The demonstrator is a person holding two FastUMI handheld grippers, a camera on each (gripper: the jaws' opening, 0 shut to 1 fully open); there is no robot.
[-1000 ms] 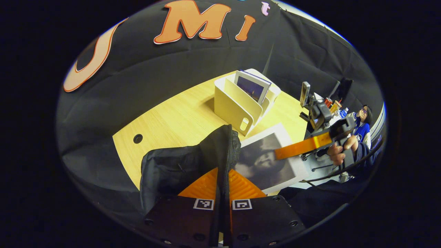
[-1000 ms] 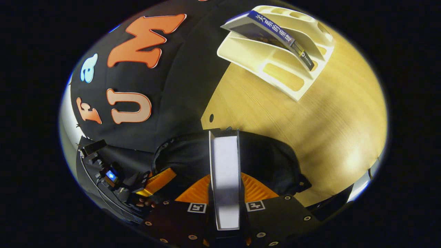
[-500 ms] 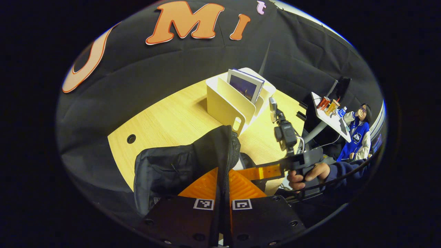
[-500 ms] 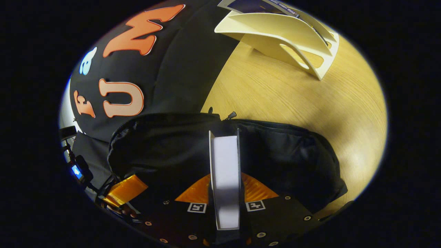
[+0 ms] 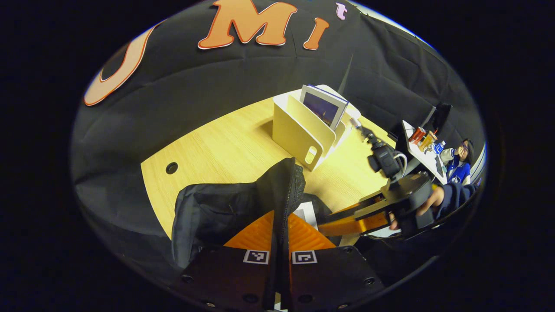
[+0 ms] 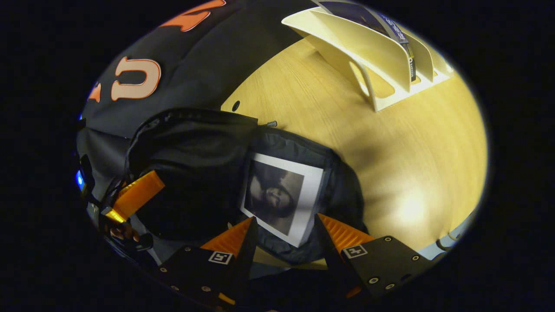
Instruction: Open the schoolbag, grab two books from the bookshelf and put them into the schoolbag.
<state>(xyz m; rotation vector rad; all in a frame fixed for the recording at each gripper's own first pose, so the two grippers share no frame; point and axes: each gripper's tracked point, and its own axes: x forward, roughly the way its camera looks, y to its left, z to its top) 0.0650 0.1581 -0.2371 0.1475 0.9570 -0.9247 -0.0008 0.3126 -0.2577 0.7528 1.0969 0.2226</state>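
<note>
The black schoolbag (image 5: 217, 212) lies open on the wooden table (image 5: 225, 147). My left gripper (image 5: 281, 216) is shut on the bag's raised zipper flap and holds it up. In the right gripper view, a book with a black-and-white portrait cover (image 6: 282, 190) lies inside the open schoolbag (image 6: 195, 160). My right gripper (image 6: 286, 227) hangs open just above the book's near edge, touching nothing. A second book (image 5: 323, 106) leans in the cream bookshelf (image 5: 299, 134). The right gripper (image 5: 347, 221) also shows beside the bag in the left gripper view, held by a hand (image 5: 433, 203).
The bookshelf (image 6: 381, 56) with the leaning book (image 6: 373, 17) stands at the table's far side. Bare tabletop (image 6: 390, 151) lies between it and the bag. A cable hole (image 5: 171, 167) is near the table's left edge. A person (image 5: 459, 162) sits at a side desk (image 5: 422, 143).
My right gripper lowered the portrait book into the schoolbag, opened and let it go. My left gripper kept its hold on the raised flap.
</note>
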